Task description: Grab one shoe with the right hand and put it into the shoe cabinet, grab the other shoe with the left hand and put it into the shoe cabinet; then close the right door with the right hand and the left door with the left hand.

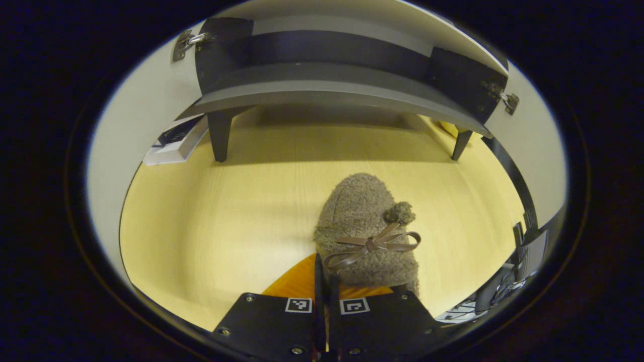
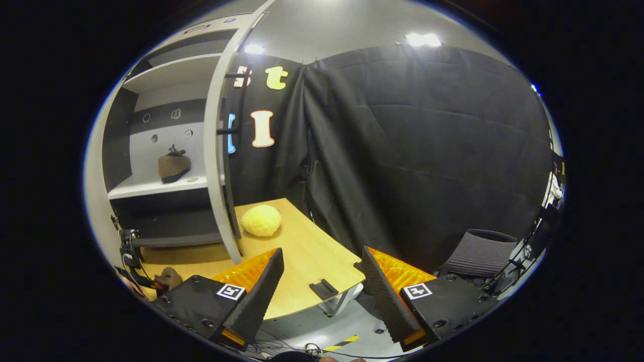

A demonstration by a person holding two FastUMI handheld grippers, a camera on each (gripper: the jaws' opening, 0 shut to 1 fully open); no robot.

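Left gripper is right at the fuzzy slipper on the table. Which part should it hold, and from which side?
Take the fuzzy slipper by the rim of its opening, from the heel side, where the left gripper already sits with its fingers nearly together at that edge. The toe points toward the shoe cabinet, and its rounded, soft upper with bow and pompom probably offers no firm edge.

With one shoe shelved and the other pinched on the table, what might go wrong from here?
The left gripper pinches only the fuzzy shoe's rear edge, so the shoe may slip when lifted. The shoe cabinet shelf already holds the first shoe, which could get bumped. The right door stands open, near the approach path.
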